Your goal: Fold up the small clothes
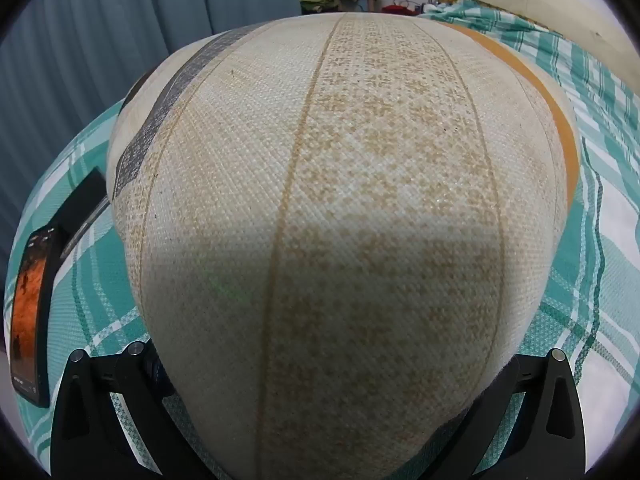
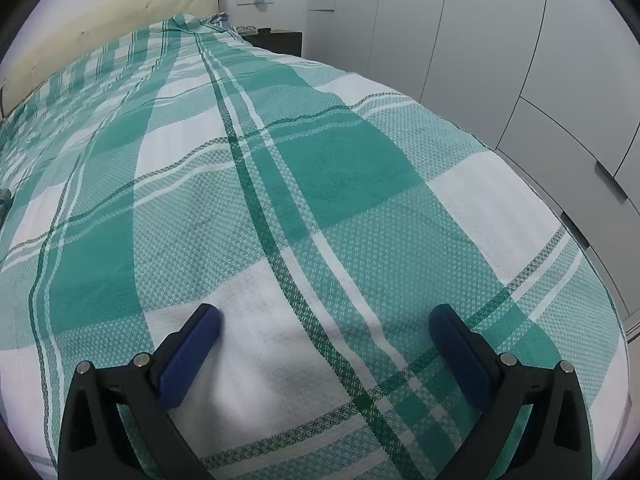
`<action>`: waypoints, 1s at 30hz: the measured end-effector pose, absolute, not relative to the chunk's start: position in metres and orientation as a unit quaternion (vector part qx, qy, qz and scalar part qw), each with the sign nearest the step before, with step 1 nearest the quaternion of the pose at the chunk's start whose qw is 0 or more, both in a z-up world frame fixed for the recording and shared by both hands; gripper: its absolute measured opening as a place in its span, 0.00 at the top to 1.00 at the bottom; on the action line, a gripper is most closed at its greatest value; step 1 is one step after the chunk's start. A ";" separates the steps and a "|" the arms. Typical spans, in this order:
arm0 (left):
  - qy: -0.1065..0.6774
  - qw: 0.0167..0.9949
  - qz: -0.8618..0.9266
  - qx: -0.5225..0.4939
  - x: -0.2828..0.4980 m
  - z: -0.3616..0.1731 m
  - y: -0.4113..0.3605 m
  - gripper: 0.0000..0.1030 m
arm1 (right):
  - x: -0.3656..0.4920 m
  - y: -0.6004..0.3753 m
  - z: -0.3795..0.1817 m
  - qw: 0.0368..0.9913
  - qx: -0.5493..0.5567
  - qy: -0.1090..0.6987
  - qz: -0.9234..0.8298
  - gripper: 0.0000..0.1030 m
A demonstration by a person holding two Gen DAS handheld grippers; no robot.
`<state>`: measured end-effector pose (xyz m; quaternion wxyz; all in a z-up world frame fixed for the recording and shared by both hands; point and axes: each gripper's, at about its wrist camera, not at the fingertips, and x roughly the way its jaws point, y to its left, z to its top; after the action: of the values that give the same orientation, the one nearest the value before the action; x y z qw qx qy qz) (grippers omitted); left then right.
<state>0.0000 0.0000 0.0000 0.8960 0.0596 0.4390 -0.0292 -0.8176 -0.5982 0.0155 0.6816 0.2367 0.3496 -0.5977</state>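
On the bed (image 2: 280, 140), cloth (image 1: 340, 200) apparently between wide left tongs (image 1: 320, 420) (tips hidden).

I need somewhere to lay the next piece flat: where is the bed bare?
Free: the green-and-white checked bedspread ahead of the open right tongs, up to the cream headboard. Crowded: the left side, where a beige woven mat fills the view beside a black phone.

Right tongs (image 2: 325, 326) wide apart at frame bottom, blue pads (image 2: 192, 356) empty, hovering over green-and-white plaid bedspread (image 2: 280, 152) on the bed. Cream headboard (image 2: 120, 12) upper left. Dark nightstand (image 2: 280, 40) top centre, glasses on it. White wardrobe doors (image 2: 480, 40) upper right.
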 end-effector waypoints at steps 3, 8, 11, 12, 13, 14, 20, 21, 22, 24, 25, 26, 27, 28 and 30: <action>0.439 0.896 -0.029 0.060 0.000 0.000 0.000 0.00 | -0.817 -0.597 0.016 0.682 0.237 0.350 -0.598 0.00; 0.439 0.896 -0.029 0.060 0.000 0.000 0.000 0.00 | -0.818 -0.598 0.016 0.682 0.239 0.350 -0.596 0.00; 0.439 0.896 -0.029 0.060 0.000 0.000 0.000 0.00 | -0.818 -0.598 0.016 0.682 0.239 0.350 -0.596 0.00; 0.439 0.896 -0.029 0.060 0.000 0.000 0.000 0.00 | -0.818 -0.598 0.016 0.682 0.239 0.350 -0.596 0.00; 0.439 0.896 -0.029 0.060 0.000 0.000 0.000 0.00 | -0.817 -0.597 0.016 0.682 0.239 0.350 -0.596 0.00; 0.439 0.896 -0.029 0.060 0.000 0.000 0.000 0.00 | -0.817 -0.598 0.016 0.681 0.239 0.350 -0.596 0.00; 0.439 0.896 -0.029 0.060 0.000 0.000 0.000 0.00 | -0.817 -0.597 0.016 0.682 0.239 0.350 -0.596 0.00; 0.439 0.896 -0.029 0.060 0.000 0.000 0.000 0.00 | -0.817 -0.597 0.016 0.682 0.240 0.350 -0.596 0.00; 0.439 0.896 -0.029 0.060 0.000 0.000 0.000 0.00 | -0.817 -0.597 0.016 0.681 0.240 0.350 -0.596 0.00; 0.439 0.896 -0.029 0.060 0.000 0.000 0.000 0.00 | -0.817 -0.597 0.016 0.682 0.240 0.350 -0.596 0.00; 0.439 0.896 -0.029 0.060 0.000 0.000 0.000 0.00 | -0.817 -0.597 0.016 0.682 0.240 0.350 -0.596 0.00; 0.439 0.896 -0.029 0.060 0.000 0.000 0.000 0.00 | -0.817 -0.596 0.016 0.682 0.240 0.350 -0.596 0.00; 0.439 0.896 -0.029 0.060 0.000 0.000 0.000 0.00 | -0.817 -0.596 0.016 0.682 0.240 0.350 -0.596 0.00; 0.439 0.896 -0.029 0.060 0.000 0.000 0.000 0.00 | -0.817 -0.596 0.016 0.682 0.240 0.350 -0.596 0.00; 0.439 0.896 -0.029 0.060 0.000 0.000 0.000 0.00 | -0.817 -0.596 0.016 0.682 0.240 0.350 -0.596 0.00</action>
<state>0.0000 0.0000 0.0000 0.8961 0.0602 0.4388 -0.0289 -0.8170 -0.5962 0.0163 0.6816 0.2397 0.3501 -0.5962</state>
